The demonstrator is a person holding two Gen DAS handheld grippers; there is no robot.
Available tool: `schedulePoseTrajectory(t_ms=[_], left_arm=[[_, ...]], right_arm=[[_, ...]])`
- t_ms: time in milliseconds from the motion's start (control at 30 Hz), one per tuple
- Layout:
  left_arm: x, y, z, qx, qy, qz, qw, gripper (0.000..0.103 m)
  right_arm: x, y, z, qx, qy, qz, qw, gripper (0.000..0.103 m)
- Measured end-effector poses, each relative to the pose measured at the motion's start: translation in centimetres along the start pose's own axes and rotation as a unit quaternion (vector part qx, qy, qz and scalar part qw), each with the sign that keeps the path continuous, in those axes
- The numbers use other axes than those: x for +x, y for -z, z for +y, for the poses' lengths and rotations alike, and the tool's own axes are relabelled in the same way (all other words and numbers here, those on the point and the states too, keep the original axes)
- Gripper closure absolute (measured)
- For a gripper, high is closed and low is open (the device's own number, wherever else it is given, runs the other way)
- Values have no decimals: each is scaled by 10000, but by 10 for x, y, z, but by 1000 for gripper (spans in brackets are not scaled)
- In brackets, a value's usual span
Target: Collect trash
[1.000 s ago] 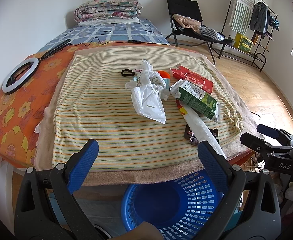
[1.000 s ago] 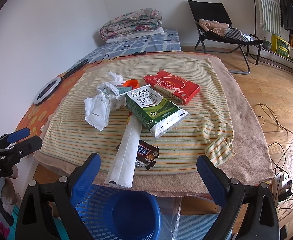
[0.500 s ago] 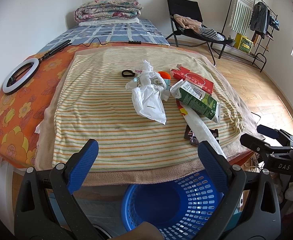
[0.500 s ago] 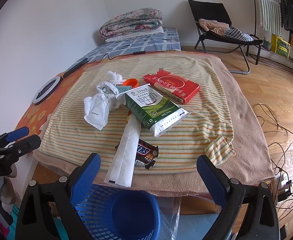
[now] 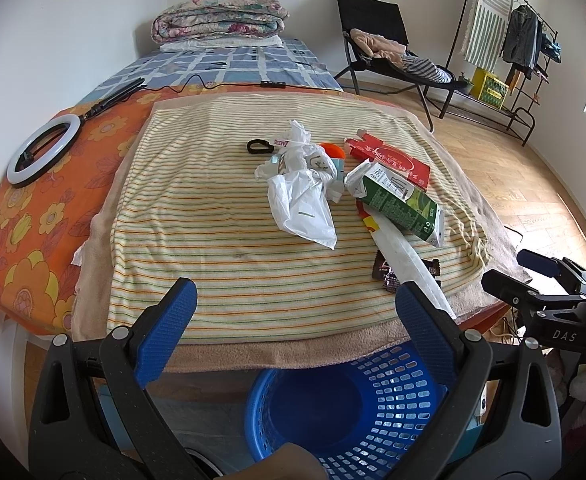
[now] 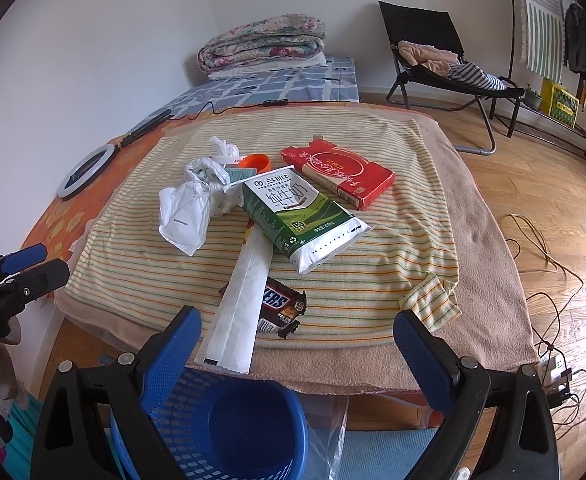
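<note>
— Left gripper (image 5: 295,312) hovering at the bottom of the frame, blue pads spread wide, gripping nothing. Right gripper (image 6: 297,340) doing likewise, jaws gaping, empty.

— Trash lying where?

— Sitting heaped at centre frame on the striped towel (image 6: 373,280): green milk carton (image 6: 299,216) lying tilted across a long white paper sleeve (image 6: 241,300), which is reaching down toward the lower edge and overhanging the table's front. Snickers wrapper (image 6: 279,308) peeking out from under that sleeve, lower centre.

— Anything else showing?

— Red flat box (image 6: 339,172) resting just beyond the carton, upper centre. Crumpled white plastic bag (image 5: 303,204) lying left of the carton, touching other crumpled wrappers. Orange lid (image 5: 331,149) poking out behind those.

— And the bin?

— Blue perforated basket (image 5: 393,408) standing at bottom centre, below the table's front edge, looking empty inside.
</note>
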State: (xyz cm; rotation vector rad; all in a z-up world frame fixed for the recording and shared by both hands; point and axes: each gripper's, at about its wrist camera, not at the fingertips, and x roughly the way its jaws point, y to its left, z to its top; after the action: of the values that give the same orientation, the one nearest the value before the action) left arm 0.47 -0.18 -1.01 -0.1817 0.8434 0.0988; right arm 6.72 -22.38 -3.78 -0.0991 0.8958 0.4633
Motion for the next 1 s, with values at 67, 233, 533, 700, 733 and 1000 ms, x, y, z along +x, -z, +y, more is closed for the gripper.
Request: schedulePoseTrajectory(t_ms=[67, 233, 533, 700, 733, 1000], left_arm=[[0, 0, 0, -31, 13, -5, 10000, 2], [3, -5, 1, 1, 13, -21, 10000, 2], [7, -25, 9, 100, 78, -20, 9999, 2], [15, -44, 16, 64, -8, -169, 9998, 2], [18, -48, 18, 55, 2, -162, 9999, 2], [61, -66, 17, 149, 167, 255, 9994, 8]], right_arm=[[0, 0, -2, -8, 15, 14, 10000, 8], [-2, 0, -4, -24, 66, -1, 10000, 8], [9, -10, -17, 135, -279, 395, 9987, 9], [18, -26, -22, -66, -227, 340, 9991, 9], [21, -30, -23, -110, -243, 330, 9991, 8], [58, -70, -25, -167, -650, 529, 9963, 0]])
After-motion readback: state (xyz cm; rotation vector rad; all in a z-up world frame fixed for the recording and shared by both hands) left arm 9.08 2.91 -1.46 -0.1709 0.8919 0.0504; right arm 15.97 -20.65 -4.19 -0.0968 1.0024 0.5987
